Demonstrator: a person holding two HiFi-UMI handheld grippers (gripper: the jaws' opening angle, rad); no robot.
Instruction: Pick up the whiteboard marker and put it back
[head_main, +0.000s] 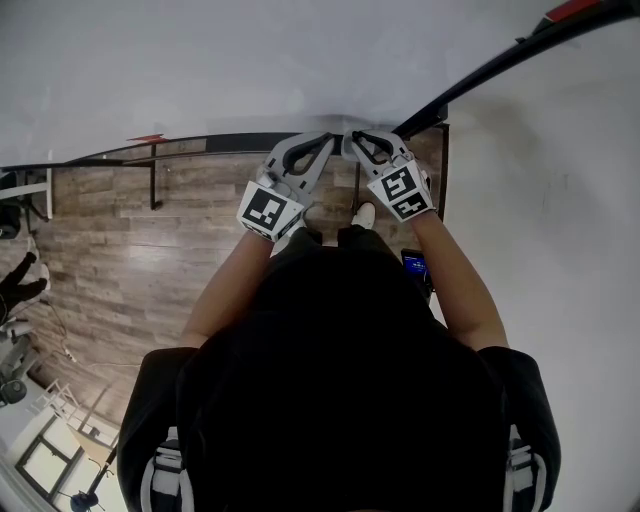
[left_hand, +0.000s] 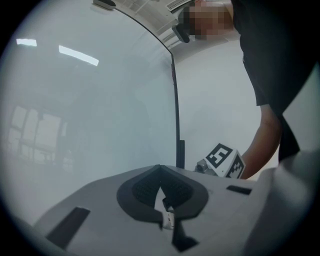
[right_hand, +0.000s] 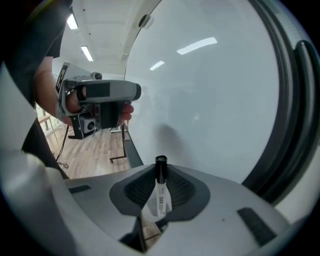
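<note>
- Right gripper view: the right claw (right_hand: 160, 172) is closed partway on the whiteboard marker (right_hand: 161, 192), with the dark pads pressing its white barrel from both sides.
- The marker stands nearly upright in the grip. Its black cap pokes out beyond the claw tips and its printed barrel runs back down between the pads.
- The capped end points toward the whiteboard (right_hand: 215, 100), which fills most of this view. Whether the cap touches the board cannot be told.
- In the same view the left claw (right_hand: 131, 91) is at the upper left, held level by a hand (right_hand: 75, 102), with wooden floor (right_hand: 90, 150) below it.
- Left gripper view: the left claw's pads meet at their tips, so it is fully closed, and nothing shows between them.
- That view faces the board's pale surface. The board's black frame (left_hand: 175, 110) runs down the middle, and the right claw's marker cube (left_hand: 225, 161) shows just beside the frame's lower end.
- Head view: both claws are held out side by side in front of the person's dark shirt (head_main: 340, 380). Their tips are close together at the board's lower edge, and the marker itself is too small to make out here.
</note>
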